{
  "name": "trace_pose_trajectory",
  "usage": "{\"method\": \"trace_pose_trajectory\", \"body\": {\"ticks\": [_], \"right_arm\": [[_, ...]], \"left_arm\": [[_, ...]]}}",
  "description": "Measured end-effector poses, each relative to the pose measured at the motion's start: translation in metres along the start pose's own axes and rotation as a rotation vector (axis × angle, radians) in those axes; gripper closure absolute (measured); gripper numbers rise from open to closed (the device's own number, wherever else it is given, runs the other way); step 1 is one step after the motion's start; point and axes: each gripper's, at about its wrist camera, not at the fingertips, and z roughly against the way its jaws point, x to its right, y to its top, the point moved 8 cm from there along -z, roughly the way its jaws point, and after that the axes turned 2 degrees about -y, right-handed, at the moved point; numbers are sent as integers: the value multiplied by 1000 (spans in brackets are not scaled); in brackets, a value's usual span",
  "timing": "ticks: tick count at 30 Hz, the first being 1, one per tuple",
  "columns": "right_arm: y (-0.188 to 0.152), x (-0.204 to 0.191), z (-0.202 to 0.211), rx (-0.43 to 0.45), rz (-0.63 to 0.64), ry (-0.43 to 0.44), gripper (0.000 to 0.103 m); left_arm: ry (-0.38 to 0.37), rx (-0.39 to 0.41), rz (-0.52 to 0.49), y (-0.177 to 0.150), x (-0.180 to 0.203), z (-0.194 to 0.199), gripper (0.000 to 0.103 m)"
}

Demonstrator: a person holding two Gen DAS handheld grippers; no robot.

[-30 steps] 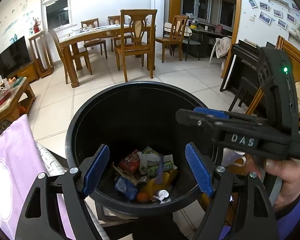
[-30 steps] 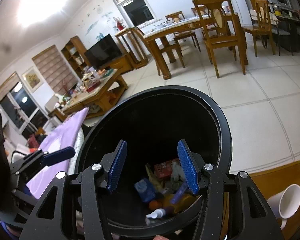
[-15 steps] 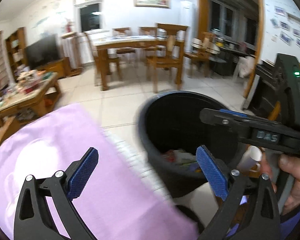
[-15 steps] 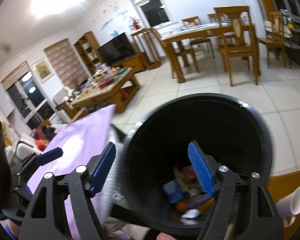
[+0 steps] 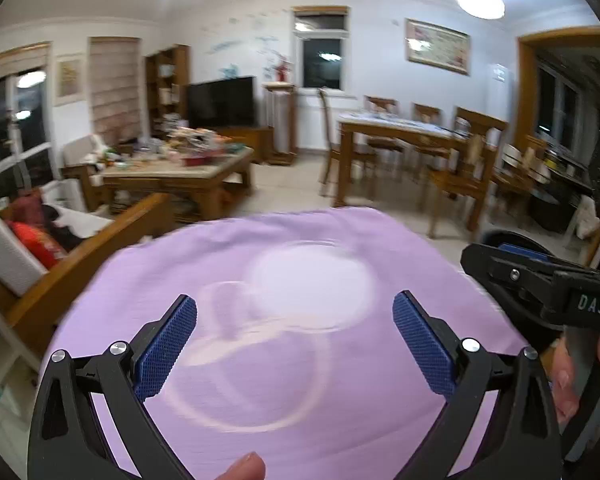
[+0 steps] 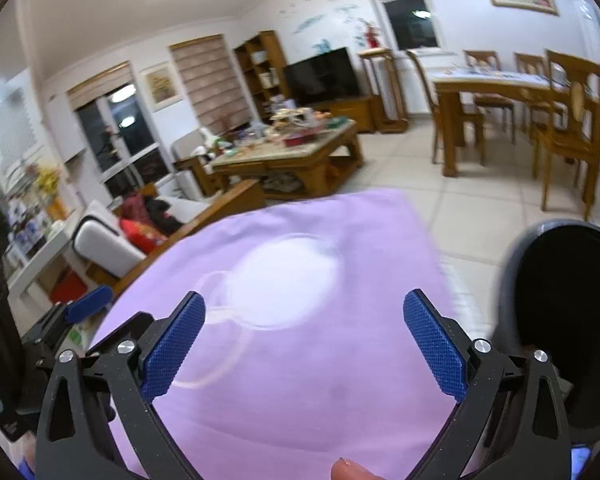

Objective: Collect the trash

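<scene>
The purple cloth [image 5: 300, 380] with a pale ring print fills the lower part of both wrist views, and I see no trash lying on it. My left gripper [image 5: 296, 316] hangs open above the cloth, nothing between its blue pads. My right gripper [image 6: 304, 312] is over the same cloth with its jaws opening and nothing between them. The black trash bin [image 6: 560, 320] stands to the right of the cloth; its contents are hidden from here. In the left wrist view only the bin's rim [image 5: 508, 237] shows behind the right gripper's finger.
A sofa with a wooden arm [image 5: 100, 240] borders the cloth on the left. Beyond it stand a cluttered coffee table [image 6: 292, 152], a TV [image 5: 220, 100], and a dining table with chairs [image 6: 500, 92]. Tiled floor [image 6: 480, 208] lies between the cloth and the dining set.
Both grippers swung left, away from the bin's mouth and over the purple cloth. Their jaws spread wider. The bin slid to the right edge of both views.
</scene>
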Motion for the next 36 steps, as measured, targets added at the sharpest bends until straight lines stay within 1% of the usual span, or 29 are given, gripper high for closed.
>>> {"method": "trace_pose_trajectory", "body": {"ticks": [3, 6, 8, 10, 13, 16, 20, 26, 33, 36], "right_arm": [[0, -37, -16, 14, 47, 7, 5], [-1, -68, -32, 61, 91, -11, 5], [-3, -76, -37, 95, 114, -31, 5], [-8, -85, -42, 134, 140, -57, 5], [-14, -84, -44, 185, 170, -78, 5], [-20, -81, -44, 225, 208, -97, 5], [-22, -84, -34, 269, 228, -81, 5], [-21, -83, -27, 293, 214, -69, 5], [-21, -82, -23, 293, 200, -60, 5], [-23, -80, -24, 292, 200, -58, 5]], "left_arm": [[46, 15, 43, -3, -29, 8, 5], [78, 21, 76, -4, -49, 10, 5], [108, 28, 93, -7, -60, 13, 5], [112, 29, 112, -9, -70, 13, 5], [111, 23, 127, -17, -82, 14, 5], [110, 23, 138, -20, -85, 13, 5], [125, 27, 155, -25, -91, 11, 5], [133, 31, 174, -28, -95, 8, 5], [153, 39, 152, -26, -90, 9, 5], [153, 43, 161, -26, -92, 10, 5]]}}
